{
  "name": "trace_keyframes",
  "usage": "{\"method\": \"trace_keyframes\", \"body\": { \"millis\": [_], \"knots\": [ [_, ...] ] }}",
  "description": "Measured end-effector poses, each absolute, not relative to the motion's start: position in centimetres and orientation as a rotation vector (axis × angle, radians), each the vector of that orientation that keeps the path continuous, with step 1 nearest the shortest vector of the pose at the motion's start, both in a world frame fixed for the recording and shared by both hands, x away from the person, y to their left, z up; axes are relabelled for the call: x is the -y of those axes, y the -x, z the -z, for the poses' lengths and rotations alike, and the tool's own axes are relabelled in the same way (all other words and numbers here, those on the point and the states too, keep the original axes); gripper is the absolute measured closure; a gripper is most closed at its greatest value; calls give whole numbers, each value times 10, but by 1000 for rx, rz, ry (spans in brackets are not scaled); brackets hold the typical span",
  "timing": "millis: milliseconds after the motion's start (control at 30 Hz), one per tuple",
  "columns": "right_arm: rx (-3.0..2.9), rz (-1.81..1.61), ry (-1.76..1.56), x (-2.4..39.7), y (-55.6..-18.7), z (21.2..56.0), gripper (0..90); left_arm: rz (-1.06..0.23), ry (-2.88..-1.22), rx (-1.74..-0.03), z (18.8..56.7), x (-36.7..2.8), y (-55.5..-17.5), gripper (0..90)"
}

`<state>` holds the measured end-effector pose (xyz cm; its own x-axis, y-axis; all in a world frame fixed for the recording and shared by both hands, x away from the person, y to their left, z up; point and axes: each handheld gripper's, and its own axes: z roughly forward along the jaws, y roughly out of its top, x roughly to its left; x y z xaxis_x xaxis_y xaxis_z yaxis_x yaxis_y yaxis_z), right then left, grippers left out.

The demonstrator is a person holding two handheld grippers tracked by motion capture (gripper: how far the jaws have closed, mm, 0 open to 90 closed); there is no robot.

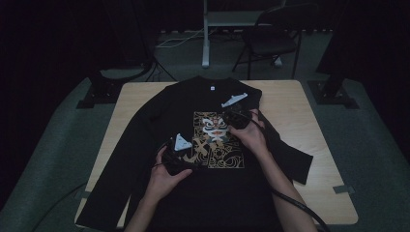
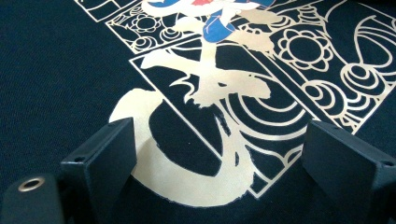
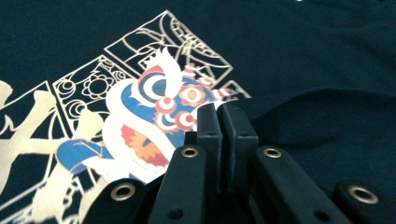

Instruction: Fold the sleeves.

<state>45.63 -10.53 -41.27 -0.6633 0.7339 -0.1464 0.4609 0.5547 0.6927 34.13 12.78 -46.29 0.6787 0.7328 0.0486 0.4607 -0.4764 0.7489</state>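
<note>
A black long-sleeved shirt [image 1: 154,145] lies spread front-up on the wooden table [image 1: 290,101]. Its chest carries a gold print with a red, white and blue lion face [image 1: 215,126] [image 3: 154,116] [image 2: 205,79]. My left gripper [image 1: 186,157] [image 2: 219,158] sits low over the lower left part of the print, jaws wide open with nothing between them. My right gripper [image 1: 231,120] [image 3: 220,109] is at the print's upper right edge, jaws shut. A fold of the shirt's right sleeve [image 3: 299,116] [image 1: 285,150] runs from its tips and lies doubled over the body.
Bare table shows to the right and at the left edge. A strip of tape [image 1: 343,189] sticks to the right front corner. Beyond the table stand a folding chair [image 1: 268,41], a desk leg [image 1: 205,38] and dark stand bases [image 1: 99,92] [image 1: 336,94].
</note>
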Motion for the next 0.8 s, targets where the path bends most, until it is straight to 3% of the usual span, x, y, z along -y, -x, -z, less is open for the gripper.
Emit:
{"method": "trace_keyframes", "body": {
  "millis": [433, 500, 800],
  "knots": [
    [-2413, -843, -1060, 92, -475, 437, 846, -477, -2157, -912, 463, -128, -341, 115],
    [-2431, -880, -1077, 93, -476, 438, 705, -477, -2157, -912, 463, -128, -341, 115],
    [-2459, -907, -1038, 87, -471, 440, 476, -476, -2159, -912, 463, -128, -341, 115]
  ]
}}
